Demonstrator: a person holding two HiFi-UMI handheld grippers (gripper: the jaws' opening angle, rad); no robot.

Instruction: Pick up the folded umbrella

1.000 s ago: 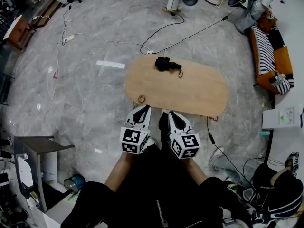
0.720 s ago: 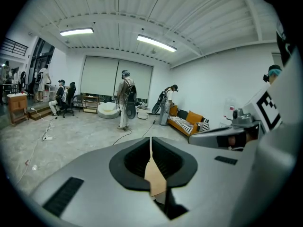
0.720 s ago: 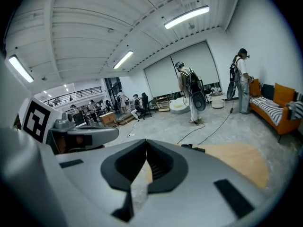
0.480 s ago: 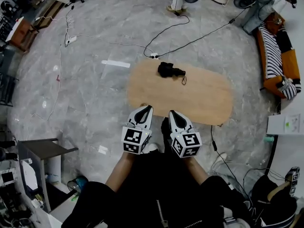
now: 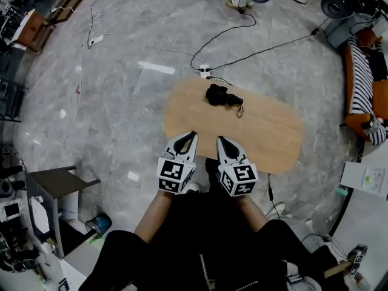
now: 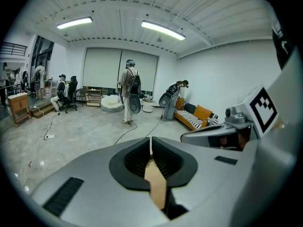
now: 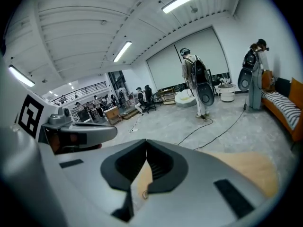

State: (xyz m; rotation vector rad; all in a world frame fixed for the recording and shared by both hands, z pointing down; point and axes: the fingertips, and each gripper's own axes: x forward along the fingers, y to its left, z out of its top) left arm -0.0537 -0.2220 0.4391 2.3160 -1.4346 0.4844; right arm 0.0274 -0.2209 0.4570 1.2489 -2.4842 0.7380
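Observation:
The folded black umbrella [image 5: 221, 95] lies on the far left part of an oval wooden table [image 5: 267, 132], its strap trailing to the right. Both grippers are held side by side over the table's near edge, pointing at the umbrella and well short of it. In the head view the left gripper [image 5: 193, 134] is shut with nothing in it, and so is the right gripper [image 5: 220, 139]. In the left gripper view the left gripper [image 6: 151, 143] shows only a strip of the wooden table [image 6: 156, 183] below its closed tips. The right gripper [image 7: 146, 143] looks the same.
Black cables and a white power strip [image 5: 205, 73] lie on the marble floor behind the table. An orange sofa with striped cushions [image 5: 364, 90] stands at the right and a small grey side table [image 5: 57, 183] at the left. A person [image 6: 129, 91] stands far off.
Both grippers have moved forward together, from short of the table to over its near edge. The umbrella now appears closer to them. Both stay shut.

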